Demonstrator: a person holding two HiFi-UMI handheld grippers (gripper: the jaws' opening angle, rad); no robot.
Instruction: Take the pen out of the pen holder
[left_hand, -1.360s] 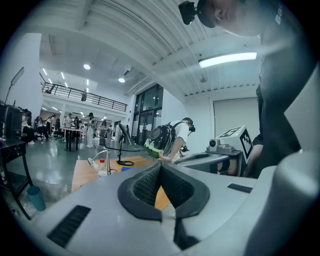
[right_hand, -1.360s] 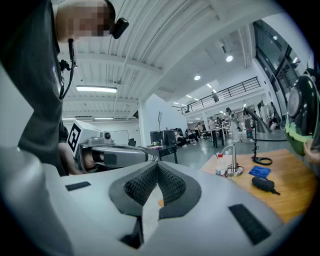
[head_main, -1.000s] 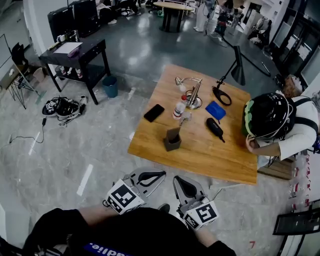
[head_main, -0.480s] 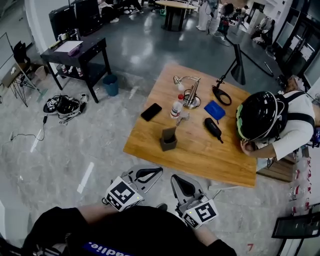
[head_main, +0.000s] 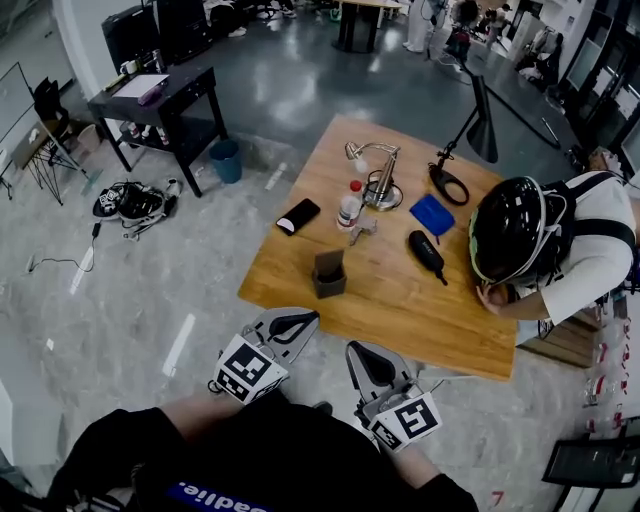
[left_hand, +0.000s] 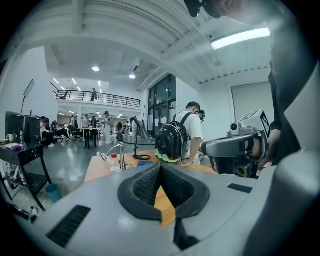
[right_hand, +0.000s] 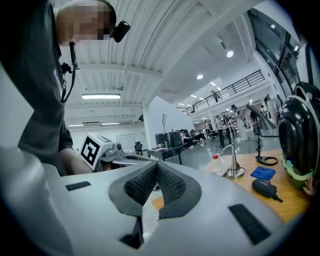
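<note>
The holder (head_main: 328, 274) stood on the table (head_main: 460, 320), close to its near left edge, with a phone (head_main: 298, 215), a bottle (head_main: 350, 204) and a desk lamp (head_main: 378, 178) beyond it; the pen itself was too small and dark to make out in the head view, so it could only be presumed to sit inside, its long axis roughly upright. The left gripper (head_main: 306, 320) hung just short of the near table edge with its jaws pressed together on nothing, the pads meeting at the tip in its own view; the right gripper (head_main: 356, 355) was beside it, a little further back, also closed and empty. The holder lay ahead of both, slightly to the right of the left gripper's line and to the left of the right one's; the left tip was plainly the nearer. Both pointed about level, so a grip on an upright pen would probably need spread jaws brought in above the holder's rim. A second person (head_main: 560, 250) bent over the far right side, well apart from the holder.
</note>
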